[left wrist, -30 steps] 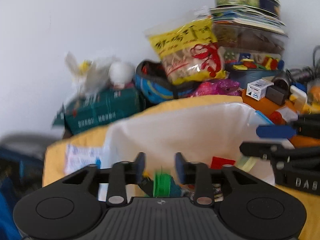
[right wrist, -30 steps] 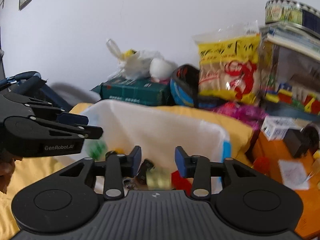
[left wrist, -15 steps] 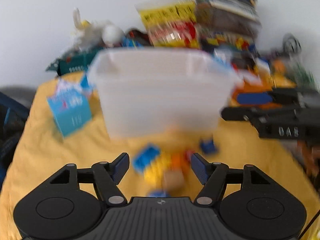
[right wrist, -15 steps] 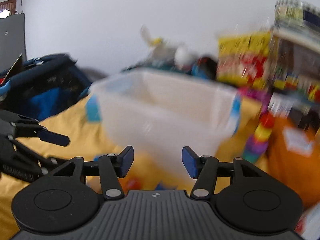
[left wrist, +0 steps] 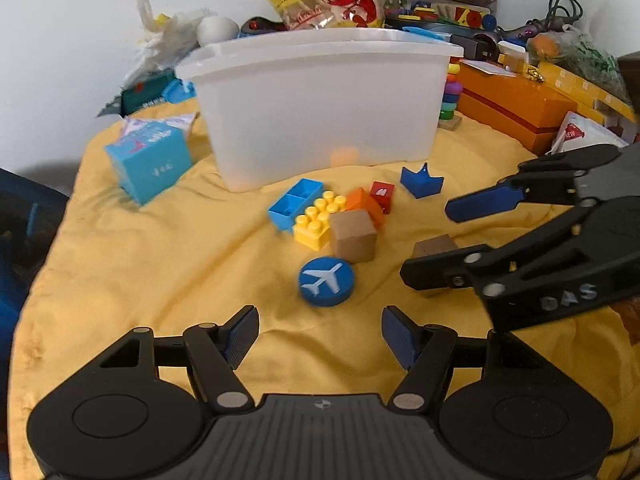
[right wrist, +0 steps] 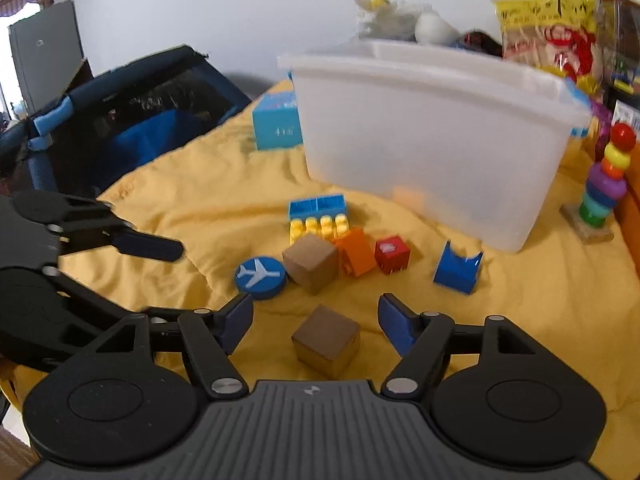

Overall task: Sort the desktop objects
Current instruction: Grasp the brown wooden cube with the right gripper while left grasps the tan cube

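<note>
Both tools hang low over the yellow cloth [left wrist: 140, 264] in front of the translucent white bin [left wrist: 320, 108], and each looks lined up on a fresh piece, so the step in hand reads as the reach before a pick. The left gripper [left wrist: 318, 334] has its jaws spread wide and empty, with the blue airplane disc [left wrist: 326, 286] just ahead of the gap, on the near side of the toy cluster that lies at the bin's front wall. The right gripper [right wrist: 316, 326] is likewise released and holds nothing; a brown cube [right wrist: 326, 340] sits on the cloth right in the mouth of its jaws, farther out from the bin than the rest. Nearer the bin lie a second brown cube [right wrist: 310, 262], touching an orange block [right wrist: 356, 256], then a small red cube [right wrist: 392, 258], a yellow studded brick [left wrist: 318, 220] against a blue open brick [left wrist: 296, 202], and a notched blue block [right wrist: 458, 266] off towards the bin's right end. Something pale orange shows faintly through the bin's wall; its contents cannot otherwise be made out. The next move, as I judge it, calls for each tool to drop a little, straddle its piece squarely and close. The disc is flat and low, so the left tool may need its fingers close to the soft cloth.
</note>
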`<state>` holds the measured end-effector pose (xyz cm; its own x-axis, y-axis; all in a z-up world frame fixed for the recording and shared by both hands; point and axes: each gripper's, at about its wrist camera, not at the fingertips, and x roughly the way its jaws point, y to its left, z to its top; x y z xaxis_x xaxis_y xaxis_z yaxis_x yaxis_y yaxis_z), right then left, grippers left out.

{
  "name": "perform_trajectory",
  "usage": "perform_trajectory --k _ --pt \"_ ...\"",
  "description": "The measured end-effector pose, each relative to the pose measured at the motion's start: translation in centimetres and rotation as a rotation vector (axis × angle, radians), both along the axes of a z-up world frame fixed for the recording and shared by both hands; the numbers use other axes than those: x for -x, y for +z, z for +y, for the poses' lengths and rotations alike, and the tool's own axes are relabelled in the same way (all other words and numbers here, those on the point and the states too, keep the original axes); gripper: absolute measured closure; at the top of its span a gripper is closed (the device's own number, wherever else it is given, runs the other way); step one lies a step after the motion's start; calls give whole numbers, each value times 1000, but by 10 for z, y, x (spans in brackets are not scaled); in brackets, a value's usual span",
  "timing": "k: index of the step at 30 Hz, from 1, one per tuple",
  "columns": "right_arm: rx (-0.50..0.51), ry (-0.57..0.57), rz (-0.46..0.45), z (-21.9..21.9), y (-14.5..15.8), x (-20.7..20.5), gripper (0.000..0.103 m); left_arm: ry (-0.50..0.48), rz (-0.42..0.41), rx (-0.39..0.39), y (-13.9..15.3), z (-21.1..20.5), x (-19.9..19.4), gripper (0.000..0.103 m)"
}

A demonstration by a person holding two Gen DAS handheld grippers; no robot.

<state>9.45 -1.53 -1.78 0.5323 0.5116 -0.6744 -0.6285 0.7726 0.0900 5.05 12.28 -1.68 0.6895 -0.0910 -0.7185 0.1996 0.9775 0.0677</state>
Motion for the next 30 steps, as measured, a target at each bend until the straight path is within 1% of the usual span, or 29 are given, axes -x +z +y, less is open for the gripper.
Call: perform_trajectory --k 2,3,5,6,12,15,18,20,23,25,27,29,30 --pt "7 -6 18 3 -6 2 33 -2 -5 -12 1 1 5 32" --pt "21 -7 30 6 -11 1 37 -1 -5 -14 1 1 7 32" --pt "64 -13 41 10 -19 1 49 3 -1 -9 1 1 11 32" --pt "96 -21 41 11 -23 1 61 3 0 -4 1 1 12 32" --pt "69 -60 35 -15 -15 8 61 -36 -14 -2 6 -12 9 32" --pt "74 -100 48 -37 -13 14 61 -65 -26 -19 7 -25 -3 32" --pt "93 -117 48 -55 -12 24 61 -64 -38 -30 7 -35 -19 32" --pt "99 -128 47 -66 -12 30 61 -67 -20 -29 4 -39 -32 32" --pt "94 -165 70 -75 -15 35 61 -72 6 -29 -2 -44 -51 32" --pt "90 -173 71 -78 -16 38 61 -64 47 -10 -8 -45 -63 32" --pt "92 -173 65 -77 -17 39 61 -46 83 -8 -15 -46 -74 32" --pt "99 -172 59 -75 -17 40 60 -47 98 9 -22 -44 -81 44" --pt "102 -172 56 -75 -17 41 59 -49 99 42 -24 -41 -83 54"
